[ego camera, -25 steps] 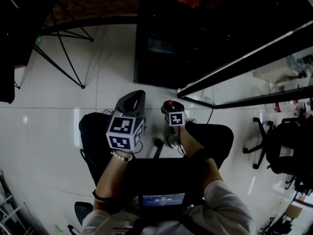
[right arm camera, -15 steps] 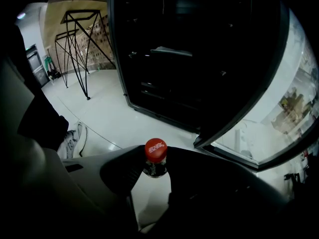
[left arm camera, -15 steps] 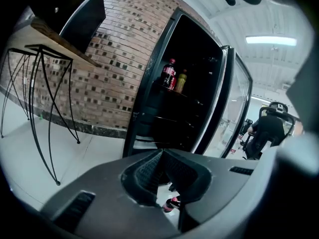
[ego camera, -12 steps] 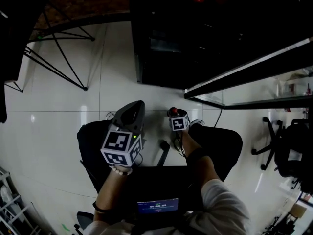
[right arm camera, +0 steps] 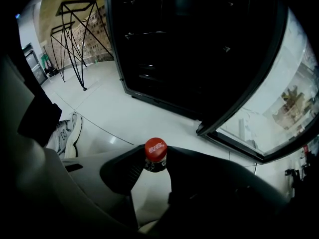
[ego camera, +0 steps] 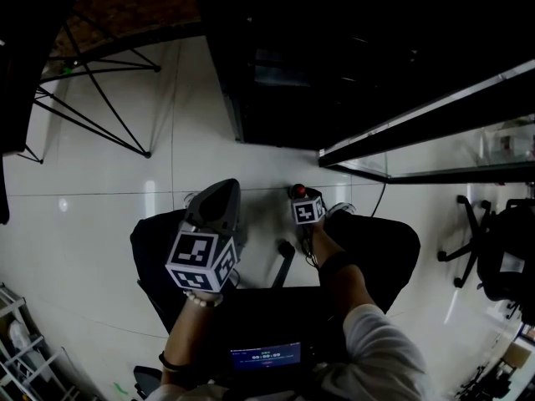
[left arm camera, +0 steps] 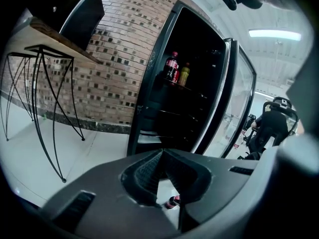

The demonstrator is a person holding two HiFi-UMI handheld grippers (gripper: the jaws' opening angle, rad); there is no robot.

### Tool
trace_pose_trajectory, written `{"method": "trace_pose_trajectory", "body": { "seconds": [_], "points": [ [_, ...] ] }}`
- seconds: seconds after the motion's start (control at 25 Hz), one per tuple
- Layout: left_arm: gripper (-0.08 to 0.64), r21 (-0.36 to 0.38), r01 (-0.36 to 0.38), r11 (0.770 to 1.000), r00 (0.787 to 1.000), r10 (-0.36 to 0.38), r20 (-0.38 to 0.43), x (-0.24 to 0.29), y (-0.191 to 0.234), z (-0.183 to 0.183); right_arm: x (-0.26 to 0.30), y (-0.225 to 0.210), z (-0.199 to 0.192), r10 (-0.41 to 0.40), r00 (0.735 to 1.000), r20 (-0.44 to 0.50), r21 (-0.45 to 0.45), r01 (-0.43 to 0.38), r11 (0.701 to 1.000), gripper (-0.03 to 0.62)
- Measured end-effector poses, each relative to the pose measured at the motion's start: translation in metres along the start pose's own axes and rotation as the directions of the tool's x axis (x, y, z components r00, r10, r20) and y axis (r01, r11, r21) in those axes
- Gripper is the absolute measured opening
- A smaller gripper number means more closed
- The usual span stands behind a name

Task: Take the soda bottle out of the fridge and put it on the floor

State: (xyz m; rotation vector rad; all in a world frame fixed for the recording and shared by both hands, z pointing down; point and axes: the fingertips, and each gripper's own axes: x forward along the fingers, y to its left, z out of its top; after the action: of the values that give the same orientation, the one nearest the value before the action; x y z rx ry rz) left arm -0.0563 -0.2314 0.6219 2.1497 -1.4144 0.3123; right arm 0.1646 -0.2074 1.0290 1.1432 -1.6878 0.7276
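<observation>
Soda bottle (right arm camera: 156, 153), place: out of the fridge (ego camera: 334, 73), low over the white tiled floor (ego camera: 201, 115), at about 6 o'clock from the open cabinet in the head view. The base is hidden, so contact with the tile cannot be told.
Right gripper (right arm camera: 155, 166): fingers (right arm camera: 135, 169) clamped on the bottle's neck just under the cap, one on each side.
Left gripper (left arm camera: 162, 153): fingers together at the tips with nothing between them. It is held at 9 o'clock of the bottle and apart from it.
Look: red screw cap with white lettering, dark neck below. The body is hidden behind the fingers.
Weight (judged): hefty if full, and likely to swing under a neck hold.
Stiffness (judged): cap and neck are rigid. The body walls probably give when squeezed.
Slip (judged): smooth plastic, possibly damp from the cold. The collar under the cap should stop it sliding down.
Fragility (judged): unlikely to break, but a drop or shake would fizz the contents.
Best hold (judged): the neck under the collar, as now, kept upright.
Surroundings: glass fridge door (right arm camera: 269, 108) at 2 o'clock of the cap, a shoe (right arm camera: 67, 133) at 9 o'clock.
</observation>
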Motion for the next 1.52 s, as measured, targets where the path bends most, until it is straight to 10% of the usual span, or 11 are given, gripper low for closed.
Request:
{"method": "trace_pose_trajectory", "body": {
  "seconds": [0.56,0.88,1.0,1.52],
  "points": [
    [0.002,0.016,-0.002,1.0,1.0,0.002,0.031,-0.005,-0.006,0.012,-0.01,0.001,0.004,0.034,0.999,-0.018,0.01,-0.034,0.999,0.267],
    [0.002,0.05,0.019,0.999,0.992,-0.026,0.125,-0.034,-0.032,0.05,-0.114,-0.037,0.102,-0.016,0.976,0.219,0.055,0.004,0.998,0.222],
    [0.002,0.07,0.024,0.997,0.986,-0.035,0.162,-0.048,-0.048,0.065,-0.185,-0.047,0.143,-0.041,0.929,0.367,0.107,0.002,0.994,0.027],
    [0.002,0.192,0.04,0.981,0.976,-0.079,0.203,-0.082,-0.117,0.092,-0.466,-0.077,0.196,-0.058,0.685,0.726,0.285,-0.223,0.932,0.017]
  ]
}}
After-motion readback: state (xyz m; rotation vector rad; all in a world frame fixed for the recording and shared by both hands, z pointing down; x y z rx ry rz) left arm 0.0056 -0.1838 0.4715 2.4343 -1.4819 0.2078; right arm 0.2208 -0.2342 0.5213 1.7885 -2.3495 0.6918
